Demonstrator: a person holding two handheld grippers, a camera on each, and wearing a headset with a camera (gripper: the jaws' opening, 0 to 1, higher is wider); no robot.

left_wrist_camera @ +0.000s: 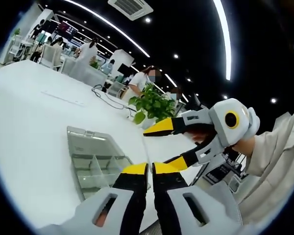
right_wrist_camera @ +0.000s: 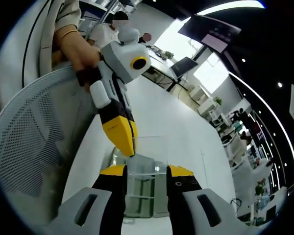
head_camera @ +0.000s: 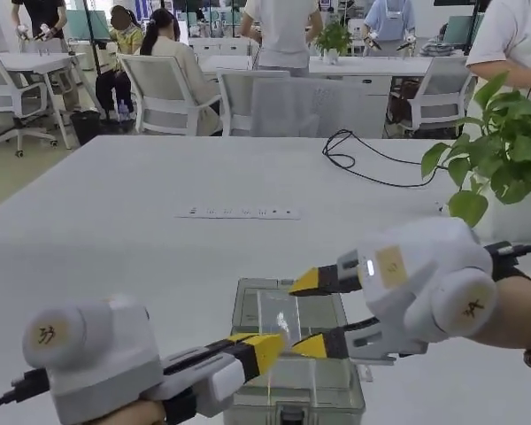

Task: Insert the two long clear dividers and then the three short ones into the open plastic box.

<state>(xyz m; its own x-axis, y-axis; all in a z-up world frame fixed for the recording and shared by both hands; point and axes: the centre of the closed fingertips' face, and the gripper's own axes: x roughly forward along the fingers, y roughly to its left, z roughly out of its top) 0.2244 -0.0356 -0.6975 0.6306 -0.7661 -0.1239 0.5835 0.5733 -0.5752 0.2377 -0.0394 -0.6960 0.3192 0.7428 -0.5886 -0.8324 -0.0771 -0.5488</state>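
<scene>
The clear plastic box [head_camera: 332,376] stands open near the table's front edge, and its inner walls form several compartments [left_wrist_camera: 95,161]. My left gripper [head_camera: 270,347] comes in from the lower left and is shut on the edge of a clear divider [head_camera: 281,320], holding it just over the box. In the right gripper view this divider [right_wrist_camera: 148,149] hangs from the left gripper's yellow tip [right_wrist_camera: 122,139]. My right gripper [head_camera: 308,314] reaches in from the right and is open, one jaw on each side of the divider, not touching it. The box [right_wrist_camera: 142,198] lies below both.
A potted plant [head_camera: 500,150] stands at the table's right edge, with a black cable [head_camera: 363,159] lying behind it. A thin white strip [head_camera: 239,212] lies mid-table. White chairs [head_camera: 164,88] and seated and standing people are beyond the far edge.
</scene>
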